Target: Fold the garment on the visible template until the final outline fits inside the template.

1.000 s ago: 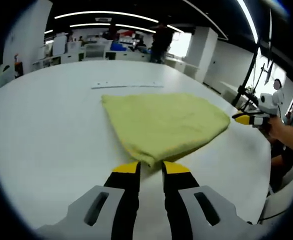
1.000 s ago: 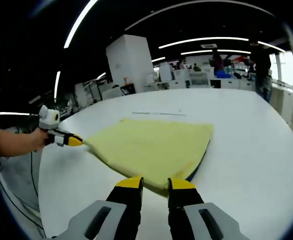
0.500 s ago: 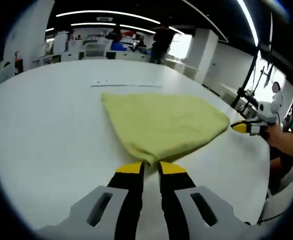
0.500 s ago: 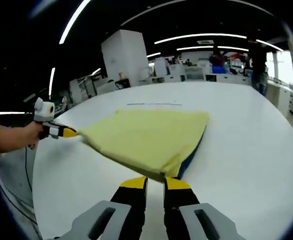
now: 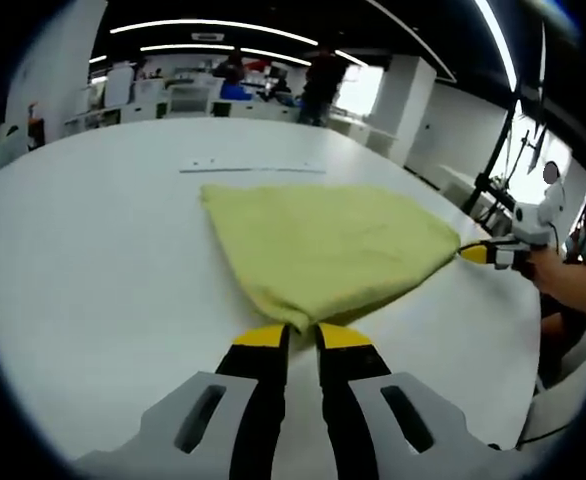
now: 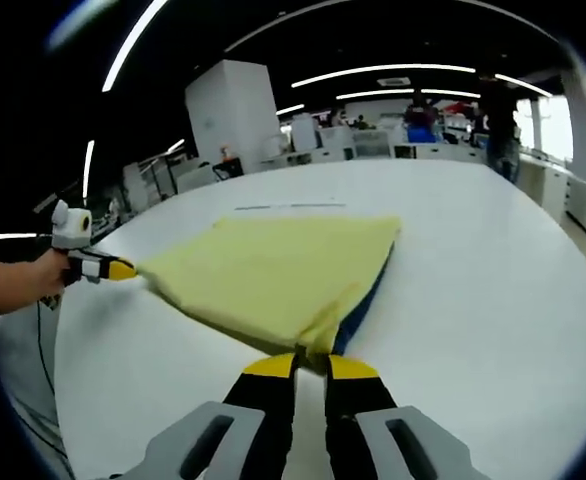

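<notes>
Yellow-green terry cloth garment (image 5: 328, 250), blue underneath, is spread on the round white table (image 5: 93, 260). One near corner is pinched between the nearly closed jaws of the left gripper (image 5: 292, 336), the other by the right gripper (image 6: 310, 366). Both corners seem held so the cloth can be lifted and folded over evenly.

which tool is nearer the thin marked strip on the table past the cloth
Hard to call. The left tool and right tool each pinch a near corner of the yellow cloth; the strip lies beyond its far edge.
</notes>
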The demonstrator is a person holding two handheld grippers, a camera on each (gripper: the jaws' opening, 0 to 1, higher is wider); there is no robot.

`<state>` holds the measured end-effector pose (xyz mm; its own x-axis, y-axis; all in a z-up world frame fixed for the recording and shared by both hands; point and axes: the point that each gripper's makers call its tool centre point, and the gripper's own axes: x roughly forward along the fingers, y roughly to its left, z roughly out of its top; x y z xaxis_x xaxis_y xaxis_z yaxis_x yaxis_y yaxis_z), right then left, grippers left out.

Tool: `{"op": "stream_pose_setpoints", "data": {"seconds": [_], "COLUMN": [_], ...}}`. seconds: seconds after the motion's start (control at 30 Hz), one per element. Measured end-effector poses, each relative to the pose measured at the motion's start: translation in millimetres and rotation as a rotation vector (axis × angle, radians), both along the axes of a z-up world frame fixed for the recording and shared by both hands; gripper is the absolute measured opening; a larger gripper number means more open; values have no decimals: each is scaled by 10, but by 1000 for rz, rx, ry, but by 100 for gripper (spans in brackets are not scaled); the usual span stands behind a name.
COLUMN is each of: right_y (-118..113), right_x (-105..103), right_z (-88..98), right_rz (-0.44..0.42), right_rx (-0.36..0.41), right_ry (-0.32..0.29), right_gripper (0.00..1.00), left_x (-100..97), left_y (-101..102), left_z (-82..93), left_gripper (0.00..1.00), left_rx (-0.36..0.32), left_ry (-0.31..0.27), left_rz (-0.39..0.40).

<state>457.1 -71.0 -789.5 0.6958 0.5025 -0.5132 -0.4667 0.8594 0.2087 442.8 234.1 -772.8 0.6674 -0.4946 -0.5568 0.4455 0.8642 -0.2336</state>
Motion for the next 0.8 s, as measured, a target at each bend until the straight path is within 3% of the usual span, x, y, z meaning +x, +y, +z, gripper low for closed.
{"op": "stream_pose_setpoints", "data": {"seconds": [0.47,0.67,0.8], "right_y": [-21,10,-16], "right_x": [121,162,202], "right_z": [-14,-21,-24], "right_rz": [-134,-155,-179], "right_rx": [120,134,135], "right_ry": [31,31,27], "right_gripper": [1,4,0], "left_x": [9,12,17], "left_y": [-17,-25,-37], "left_z": [-19,-25,-26], "left_gripper": [7,7,6], "left_rx": [1,-5,-9], "left_ry": [7,9,9], "left_rz": [4,7,8]}}
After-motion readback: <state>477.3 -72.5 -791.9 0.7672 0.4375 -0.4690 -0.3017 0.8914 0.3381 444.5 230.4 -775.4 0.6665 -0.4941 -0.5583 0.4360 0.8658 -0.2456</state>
